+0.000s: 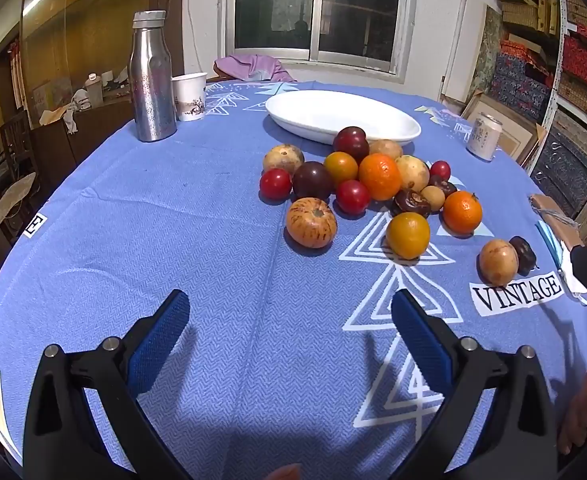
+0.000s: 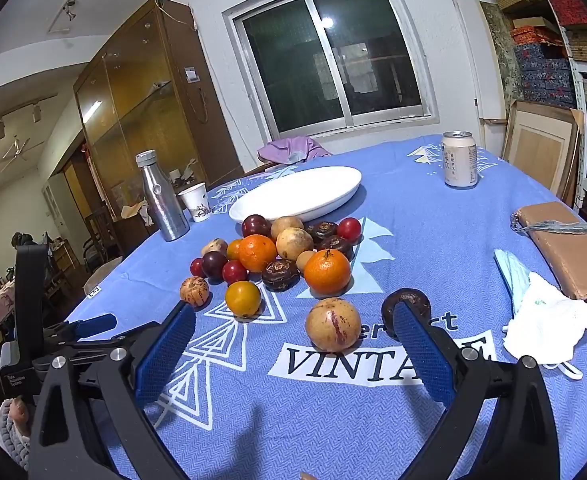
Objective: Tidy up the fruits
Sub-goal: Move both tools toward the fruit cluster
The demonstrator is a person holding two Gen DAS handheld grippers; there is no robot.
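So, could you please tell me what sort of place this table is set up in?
Probably a lived-in home room doubling as storage, not a lab. A cloth-covered table bears loose fruit, with a sliding window behind, a glass-fronted wooden cabinet to one side, and shelves of stacked boxes on the other.

Fruit pile (image 1: 367, 178) loose on blue-clothed worktop, touching white oval dish's (image 1: 313, 114) near rim; dish empty. Tan fruit (image 2: 332, 324) and dark water chestnut (image 2: 407, 304) lie apart, nearer.
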